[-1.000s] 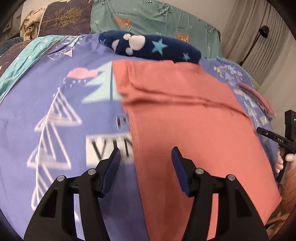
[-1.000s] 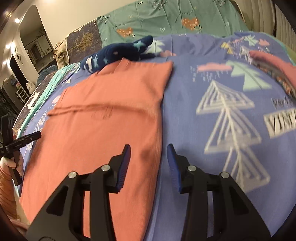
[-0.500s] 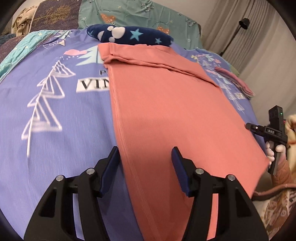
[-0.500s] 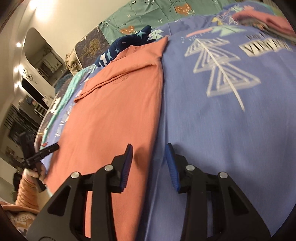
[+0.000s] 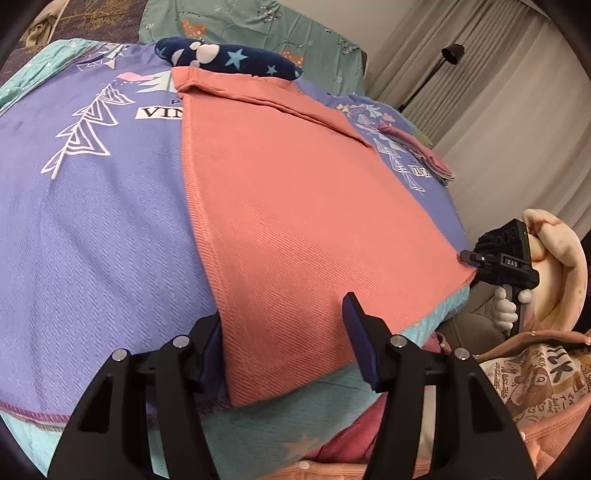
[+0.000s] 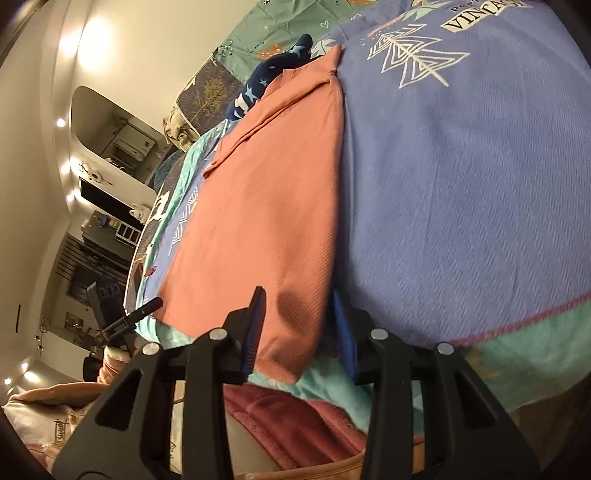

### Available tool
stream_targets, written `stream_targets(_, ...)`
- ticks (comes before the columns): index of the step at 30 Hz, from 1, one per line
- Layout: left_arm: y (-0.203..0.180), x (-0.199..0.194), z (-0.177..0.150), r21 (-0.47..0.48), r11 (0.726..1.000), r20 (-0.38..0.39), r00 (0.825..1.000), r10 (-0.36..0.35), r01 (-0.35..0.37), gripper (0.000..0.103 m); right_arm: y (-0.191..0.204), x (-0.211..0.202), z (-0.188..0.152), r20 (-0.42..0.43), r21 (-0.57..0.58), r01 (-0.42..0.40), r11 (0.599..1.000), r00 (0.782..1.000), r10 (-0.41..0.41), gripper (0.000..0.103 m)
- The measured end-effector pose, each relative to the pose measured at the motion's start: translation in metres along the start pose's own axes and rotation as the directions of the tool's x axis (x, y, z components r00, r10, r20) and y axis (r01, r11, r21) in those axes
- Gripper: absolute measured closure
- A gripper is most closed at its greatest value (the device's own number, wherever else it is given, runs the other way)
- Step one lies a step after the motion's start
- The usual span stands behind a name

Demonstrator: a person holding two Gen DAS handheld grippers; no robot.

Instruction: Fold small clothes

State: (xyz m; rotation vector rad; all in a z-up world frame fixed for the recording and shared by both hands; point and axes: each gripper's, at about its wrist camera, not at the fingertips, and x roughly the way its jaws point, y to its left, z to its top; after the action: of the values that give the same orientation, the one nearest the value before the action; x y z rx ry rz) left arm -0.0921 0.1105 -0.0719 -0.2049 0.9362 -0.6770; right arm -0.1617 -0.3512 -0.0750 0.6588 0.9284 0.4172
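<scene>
- The salmon garment (image 5: pixel 295 206) lies flat along the purple printed blanket (image 5: pixel 92 221), its hem right at the blanket's near edge; its far end, with a folded-over flap, touches a navy star-print cloth (image 5: pixel 229 59) near the far edge
- Left gripper (image 5: pixel 284 339) sits at the near left corner of that hem; jaws spread, one finger on each side of the corner, pads not pressing the cloth; released
- Right gripper (image 6: pixel 295 328) is at the other near corner; jaws apart with the garment's corner lying between them, no pinch showing; the gap is narrower than the left's
- From the left camera, the right tool (image 5: pixel 502 258) shows at the blanket's right edge, a hand (image 5: pixel 506 306) wrapped round its grip; from the right camera, the left tool (image 6: pixel 122 314) pokes in beyond the garment's far side
- The surface: purple weave printed with white line-drawn trees and a "VINTAGE" label; a teal sheet (image 5: pixel 258 424) peeks out beneath its stitched near border; a small pink folded pile (image 5: pixel 417 155) rests by the right edge
- The room: green patterned pillows (image 5: pixel 258 26) at the far end; beige curtains (image 5: pixel 498 92) and a black floor lamp (image 5: pixel 450 55) to the right; on the other side, white walls with spot lights and an arched niche (image 6: pixel 114 125)
</scene>
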Motion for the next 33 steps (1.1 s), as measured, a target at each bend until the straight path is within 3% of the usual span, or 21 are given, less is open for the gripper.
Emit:
stream_targets(4, 0.003, 0.008, 0.007, -0.032, 0.999, 0.018, 1.0, -0.021, 0.021, 0.046, -0.002, 0.013, 0.013, -0.012, 0.047, -0.03, 0.998, 0.999, 0.03, 0.066)
stream_targets(8, 0.0, 0.006, 0.005, -0.022, 0.999, 0.011, 1.0, 0.026, -0.026, 0.066, 0.008, 0.009, 0.01, -0.021, 0.001, 0.007, 1.0, 1.0, -0.007, 0.066)
stream_targets(10, 0.006, 0.004, 0.003, -0.058, 0.998, 0.018, 1.0, 0.016, -0.015, 0.074, 0.006, 0.006, 0.006, -0.02, 0.005, 0.009, 1.0, 1.0, -0.009, 0.067)
stream_targets(12, 0.015, 0.005, 0.005, -0.102, 0.995, 0.029, 1.0, -0.006, 0.009, 0.085, 0.003, 0.008, 0.006, -0.016, 0.011, 0.015, 1.0, 1.0, -0.014, 0.077)
stream_targets(13, 0.019, 0.008, 0.007, -0.124, 0.992, 0.033, 0.999, -0.022, 0.026, 0.098, 0.003, 0.007, 0.005, -0.012, 0.01, 0.027, 1.0, 1.0, -0.027, 0.088)
stream_targets(16, 0.016, 0.004, 0.013, -0.127, 0.99, 0.08, 0.996, -0.047, 0.057, 0.1, 0.006, 0.009, 0.013, 0.011, 0.017, 0.018, 1.0, 1.0, -0.018, 0.099)
stream_targets(18, 0.002, -0.011, 0.025, -0.081, 0.994, 0.157, 0.986, -0.061, 0.074, 0.1, 0.016, -0.001, 0.022, 0.056, -0.001, -0.026, 1.0, 0.998, 0.026, 0.099)
stream_targets(21, -0.015, -0.039, 0.041, -0.025, 0.993, 0.261, 0.96, -0.105, 0.115, 0.1, 0.039, -0.021, 0.035, 0.125, -0.074, -0.066, 0.995, 0.989, 0.075, 0.099)
stream_targets(24, -0.038, -0.067, 0.053, 0.057, 0.992, 0.34, 0.932, -0.125, 0.112, 0.1, 0.064, -0.041, 0.042, 0.182, -0.148, -0.096, 0.984, 0.976, 0.123, 0.1)
stream_targets(29, -0.065, -0.113, 0.045, 0.134, 0.982, 0.408, 0.896, -0.177, 0.133, 0.1, 0.094, -0.093, 0.03, 0.288, -0.249, -0.113, 0.962, 0.94, 0.185, 0.1)
stream_targets(31, -0.073, -0.128, 0.039, 0.154, 0.981, 0.43, 0.886, -0.171, 0.115, 0.099, 0.097, -0.119, 0.021, 0.342, -0.27, -0.072, 0.96, 0.925, 0.166, 0.1)
stream_targets(33, -0.078, -0.134, 0.033, 0.164, 0.981, 0.431, 0.887, -0.166, 0.104, 0.099, 0.1, -0.13, 0.013, 0.36, -0.289, 0.004, 0.957, 0.927, 0.105, 0.099)
